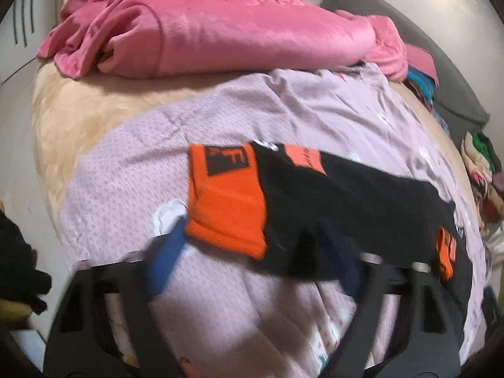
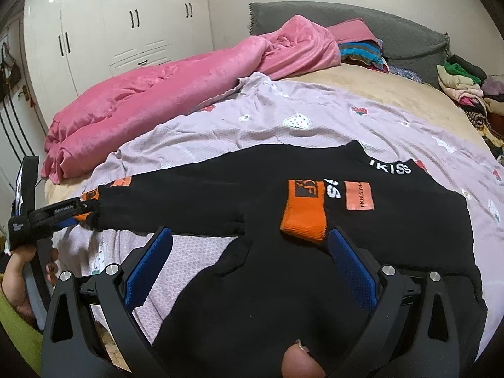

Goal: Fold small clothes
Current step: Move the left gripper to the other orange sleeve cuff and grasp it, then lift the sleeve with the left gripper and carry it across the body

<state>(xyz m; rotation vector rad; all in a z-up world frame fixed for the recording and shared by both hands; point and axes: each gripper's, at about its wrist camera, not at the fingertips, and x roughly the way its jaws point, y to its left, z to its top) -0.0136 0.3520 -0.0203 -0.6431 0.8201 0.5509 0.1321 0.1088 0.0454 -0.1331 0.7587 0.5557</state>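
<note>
1. While the black sweatshirt with orange knit cuffs (image 2: 283, 283) lies flat on the lilac patterned sheet (image 2: 252, 126) spread over the bed (image 2: 378, 85), one sleeve is already folded in, its orange cuff (image 2: 304, 217) resting on the chest. The other, outstretched sleeve (image 2: 173, 201) is not yet folded.
2. The step in hand looks like folding that second sleeve across the body.
3. The left claw (image 1: 252, 230) stands part-way closed around the outer cuff (image 1: 226, 208). Its view is blurred, so I cannot tell whether the pads actually press on the knit.
4. The right claw (image 2: 249, 231) stands wide, holding nothing, above the sweatshirt's front.
5. To do it well:
   - take the thick cuff rather than the thin sleeve cloth;
   - lift only enough to clear the sheet;
   - carry the sleeve straight across to lie beside the first cuff;
   - the free right claw could pin the shoulder so the body does not drag.
6. Only the right wrist view shows the whole layout: the full garment, both sleeves, the left claw (image 2: 72, 217) side-on at the far cuff, the crumpled pink fleece blanket (image 2: 157, 91) beyond and a pile of mixed clothes (image 2: 466, 85) at the bed's far corner.
7. Only the left wrist view shows the cuff between that claw's own fingers (image 1: 167, 261), close up.
</note>
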